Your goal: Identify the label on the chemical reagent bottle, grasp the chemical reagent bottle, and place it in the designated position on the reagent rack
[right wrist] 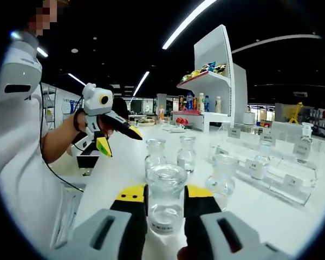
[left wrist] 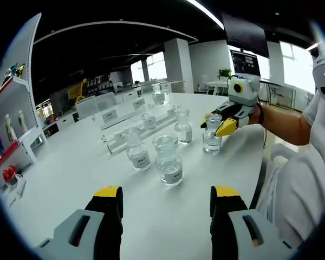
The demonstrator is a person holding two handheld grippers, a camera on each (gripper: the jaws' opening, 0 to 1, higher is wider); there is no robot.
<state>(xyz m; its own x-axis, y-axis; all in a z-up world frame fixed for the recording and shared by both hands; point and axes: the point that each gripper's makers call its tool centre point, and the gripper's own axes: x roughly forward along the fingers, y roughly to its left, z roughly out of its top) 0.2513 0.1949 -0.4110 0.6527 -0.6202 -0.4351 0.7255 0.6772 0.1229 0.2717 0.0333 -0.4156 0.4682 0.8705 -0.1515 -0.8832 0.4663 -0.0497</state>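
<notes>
Right gripper (right wrist: 165, 203) closed around clear reagent bottle (right wrist: 165, 197) on white table (left wrist: 70, 179); left gripper (left wrist: 165, 203) open, empty, above table.

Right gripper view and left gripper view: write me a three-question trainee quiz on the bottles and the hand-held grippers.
1. True or false: the right hand-held gripper has its jaws on either side of a clear glass reagent bottle.
2. The left hand-held gripper is: A) open, holding nothing B) shut on a bottle C) resting on the rack.
3. Fill in: the clear acrylic reagent rack carries small white ____ on its front.

Key: 1 true; 2 A; 3 labels.
</notes>
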